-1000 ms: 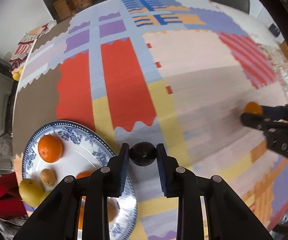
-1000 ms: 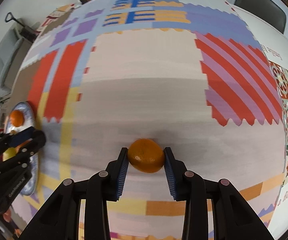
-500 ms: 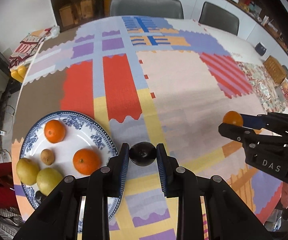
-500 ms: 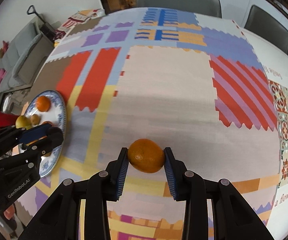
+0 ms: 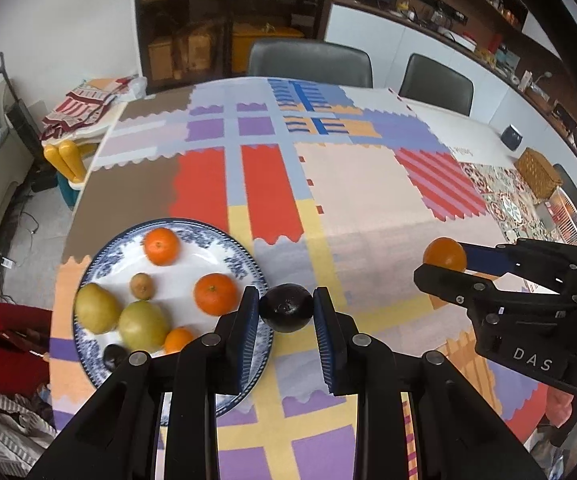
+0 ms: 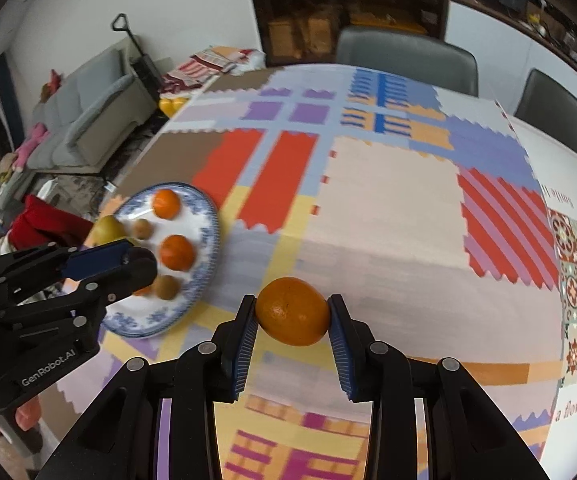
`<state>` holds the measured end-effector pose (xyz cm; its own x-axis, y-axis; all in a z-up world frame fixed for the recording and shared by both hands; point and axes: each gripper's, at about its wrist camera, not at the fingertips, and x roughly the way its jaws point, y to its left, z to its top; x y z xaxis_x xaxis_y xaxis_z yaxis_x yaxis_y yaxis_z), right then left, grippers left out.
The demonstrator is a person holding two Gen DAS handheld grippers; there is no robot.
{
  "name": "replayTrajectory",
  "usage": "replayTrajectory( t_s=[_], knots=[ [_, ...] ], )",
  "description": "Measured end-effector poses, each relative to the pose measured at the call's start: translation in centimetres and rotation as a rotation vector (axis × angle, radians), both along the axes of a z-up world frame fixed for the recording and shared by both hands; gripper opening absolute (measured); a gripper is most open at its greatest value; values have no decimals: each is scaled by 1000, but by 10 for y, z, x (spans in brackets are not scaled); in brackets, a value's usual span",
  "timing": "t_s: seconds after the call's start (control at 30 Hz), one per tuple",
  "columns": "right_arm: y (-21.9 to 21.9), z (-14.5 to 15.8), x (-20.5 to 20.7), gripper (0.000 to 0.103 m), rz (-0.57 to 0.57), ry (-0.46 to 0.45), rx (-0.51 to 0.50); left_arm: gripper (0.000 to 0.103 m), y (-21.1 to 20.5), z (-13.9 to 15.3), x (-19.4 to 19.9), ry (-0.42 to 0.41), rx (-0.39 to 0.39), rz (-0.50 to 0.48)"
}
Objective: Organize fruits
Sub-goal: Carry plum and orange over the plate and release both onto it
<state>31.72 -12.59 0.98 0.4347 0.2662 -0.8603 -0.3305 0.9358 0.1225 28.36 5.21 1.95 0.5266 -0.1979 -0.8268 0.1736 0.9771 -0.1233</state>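
Now both claws have lifted clear of the table [image 5: 368, 216], carrying fruit toward the plate [image 5: 216, 236]. The plate, left of and below the left claw [image 5: 286, 309], already holds fruit. The right claw [image 6: 292, 312] clamps an orange [image 6: 292, 311]; the left pinches a dark fruit [image 5: 286, 308]. Both pickups done, drop-off remains.

Left claw [image 5: 286, 309] and right claw [image 6: 292, 312] angle downward, each clamped on something.
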Motion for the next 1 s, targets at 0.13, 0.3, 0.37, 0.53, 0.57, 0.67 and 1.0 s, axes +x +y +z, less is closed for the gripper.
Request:
replayTrajectory(
  t_s=[0.13,0.3,0.37,0.53,0.57,0.67,1.0],
  knots=[
    [16,9,-9,36,32,-34,18,27,14,7,-13,-21,-16,17],
    [37,16,-15,36,70,-54,36,27,34,16,-25,-48,-8,45],
    [46,18,-17,36,84,-58,45,27,42,20,-29,-59,-2,58],
    [69,21,-19,36,120,-73,51,27,64,23,-36,-72,12,83],
    [74,21,-19,36,127,-73,52,27,69,23,-36,-72,13,89],
    [88,21,-19,36,152,-77,52,27,81,20,-37,-67,15,101],
    [130,8,-4,36,228,-55,49,27,109,1,-19,-37,-6,80]
  ],
)
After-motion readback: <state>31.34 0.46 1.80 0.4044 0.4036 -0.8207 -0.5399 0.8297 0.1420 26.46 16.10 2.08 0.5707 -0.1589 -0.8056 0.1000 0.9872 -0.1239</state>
